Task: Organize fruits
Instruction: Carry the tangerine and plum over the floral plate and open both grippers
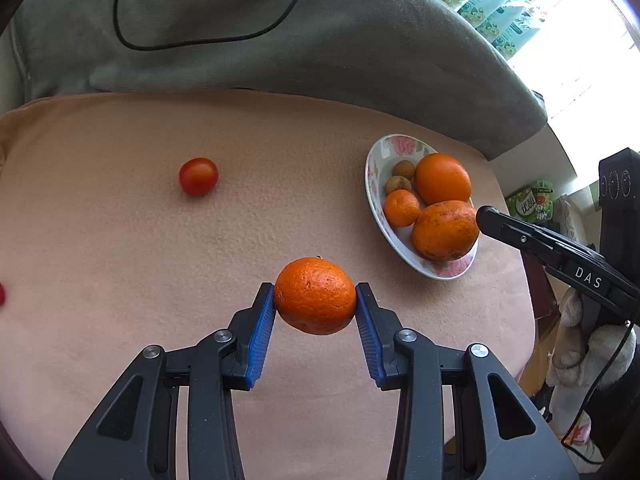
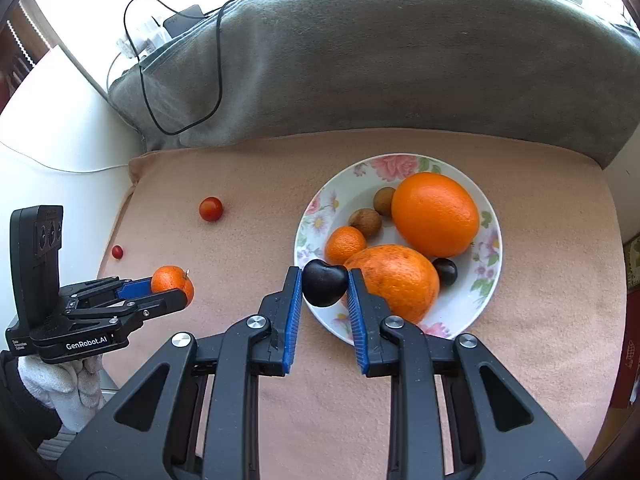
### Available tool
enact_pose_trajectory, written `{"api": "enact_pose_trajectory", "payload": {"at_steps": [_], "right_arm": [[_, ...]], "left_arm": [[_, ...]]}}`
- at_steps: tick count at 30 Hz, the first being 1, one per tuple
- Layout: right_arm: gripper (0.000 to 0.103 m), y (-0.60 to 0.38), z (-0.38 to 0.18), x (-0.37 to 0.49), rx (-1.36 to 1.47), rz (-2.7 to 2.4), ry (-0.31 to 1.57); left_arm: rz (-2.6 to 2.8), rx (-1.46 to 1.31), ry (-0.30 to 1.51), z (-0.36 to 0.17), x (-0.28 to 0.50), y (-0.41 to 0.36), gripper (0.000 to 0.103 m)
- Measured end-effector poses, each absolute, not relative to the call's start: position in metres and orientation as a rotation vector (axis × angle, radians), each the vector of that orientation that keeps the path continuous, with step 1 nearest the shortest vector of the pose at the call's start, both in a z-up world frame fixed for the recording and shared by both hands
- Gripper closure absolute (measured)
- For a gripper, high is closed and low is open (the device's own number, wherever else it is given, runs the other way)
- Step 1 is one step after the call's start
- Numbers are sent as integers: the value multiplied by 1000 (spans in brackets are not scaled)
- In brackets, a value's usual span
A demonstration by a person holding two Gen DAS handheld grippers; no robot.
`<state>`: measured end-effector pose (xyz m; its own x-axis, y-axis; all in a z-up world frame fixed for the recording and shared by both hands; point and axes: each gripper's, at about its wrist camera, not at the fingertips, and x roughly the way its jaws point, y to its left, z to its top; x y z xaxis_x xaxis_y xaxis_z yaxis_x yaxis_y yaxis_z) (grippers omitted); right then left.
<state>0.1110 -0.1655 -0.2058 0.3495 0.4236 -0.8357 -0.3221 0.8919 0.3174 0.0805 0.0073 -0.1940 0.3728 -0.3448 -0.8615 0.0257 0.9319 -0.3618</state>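
Left wrist view: left gripper (image 1: 315,300) clamped partway shut on a mandarin (image 1: 315,295), lifted clear of the peach blanket (image 1: 120,260). Cherry tomato (image 1: 198,176) well apart on the blanket. Right wrist view: right gripper (image 2: 324,286) closed tight on a dark plum (image 2: 324,283), held above the near rim of the floral plate (image 2: 316,212) with a large orange (image 2: 435,214), a blemished orange (image 2: 394,280), a small mandarin (image 2: 345,244), two longans (image 2: 365,222) and another dark plum (image 2: 445,271).

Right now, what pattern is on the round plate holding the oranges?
The white round plate has pink roses and green leaves, clearest in the right wrist view.
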Motion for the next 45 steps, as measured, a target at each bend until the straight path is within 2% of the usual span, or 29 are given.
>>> {"api": "enact_pose_trajectory", "payload": {"at_steps": [17, 45], "right_arm": [[79, -229, -218, 121, 173, 353, 1123], [79, -232, -238, 138, 200, 352, 1165]], "left_arm": [[-348, -215, 1151, -182, 142, -52, 64], [-422, -163, 1135, -173, 180, -98, 64]]}}
